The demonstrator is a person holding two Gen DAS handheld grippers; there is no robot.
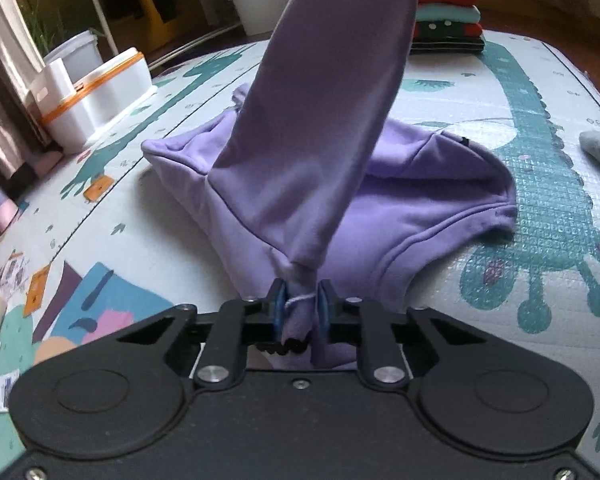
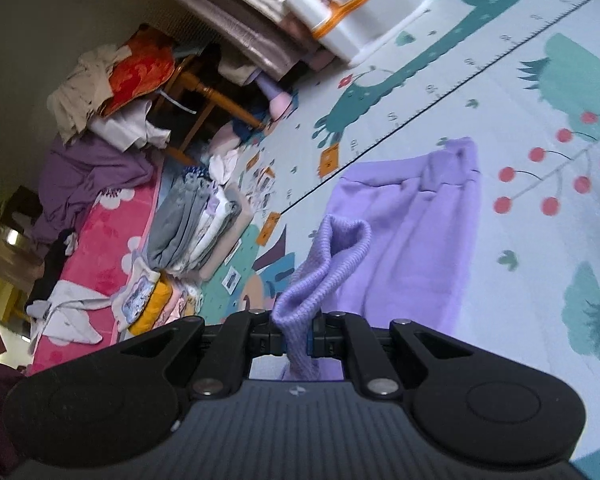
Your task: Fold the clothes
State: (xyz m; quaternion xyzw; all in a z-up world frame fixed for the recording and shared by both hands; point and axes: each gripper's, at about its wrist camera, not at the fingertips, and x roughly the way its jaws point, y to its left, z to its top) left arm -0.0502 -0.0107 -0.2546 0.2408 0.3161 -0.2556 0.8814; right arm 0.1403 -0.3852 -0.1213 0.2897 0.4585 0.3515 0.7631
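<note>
**Purple sweatshirt held by both grippers over a play mat**

A purple sweatshirt [image 1: 420,184] lies partly bunched on a play mat [image 1: 540,92] printed with green dinosaurs. The left gripper [image 1: 300,300] pinches a fold of its fabric where a sleeve [image 1: 320,100] rises steeply from the body. The right gripper [image 2: 296,330] is clamped on the sleeve's ribbed cuff [image 2: 328,256], with the rest of the garment spread on the mat beyond. A stack of folded clothes [image 1: 448,16], red on top, sits at the mat's far edge. A white bin with orange trim [image 1: 100,92] stands at the left side.
</note>
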